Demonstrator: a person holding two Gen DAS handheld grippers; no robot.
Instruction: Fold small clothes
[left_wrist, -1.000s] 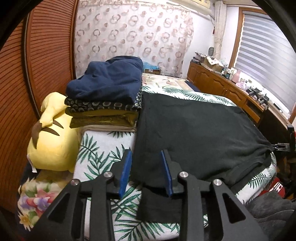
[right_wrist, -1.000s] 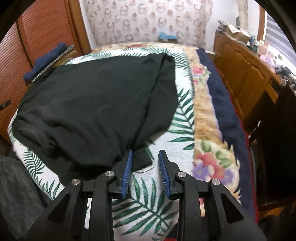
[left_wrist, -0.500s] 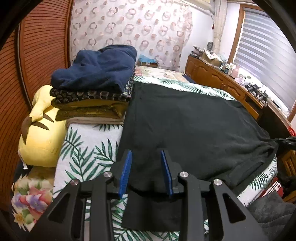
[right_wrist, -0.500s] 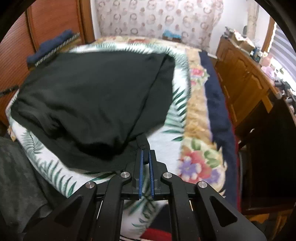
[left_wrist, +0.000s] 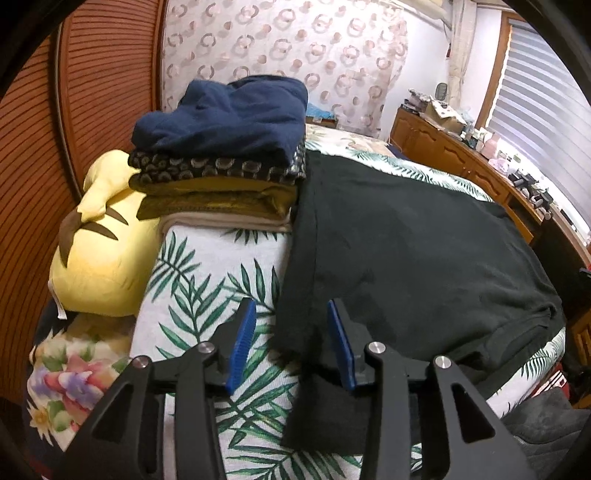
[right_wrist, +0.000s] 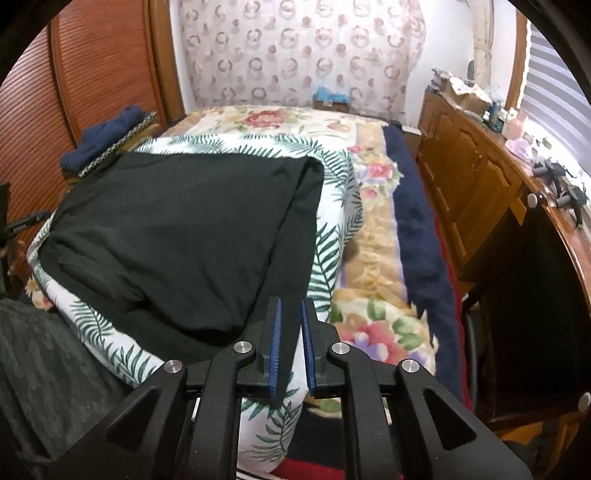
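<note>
A black garment lies spread on the leaf-print sheet of a bed. In the left wrist view my left gripper hangs low over its near left edge. Its jaws are opening, and the fabric's edge and a sleeve lie between the pads without being pinched. The right wrist view shows the same black garment. My right gripper has its blue pads almost together on the garment's near right corner. That corner is lifted off the sheet and runs taut into the jaws, which are opening slightly.
A stack of folded clothes, navy on top, sits at the garment's far left beside a yellow plush toy. Slatted wooden doors line the left side. A wooden dresser runs along the right. A floral blanket covers the bed's right side.
My right gripper closed on the garment's near right corner and rose with it. My left gripper sank closer to the left edge and its jaws widened.
</note>
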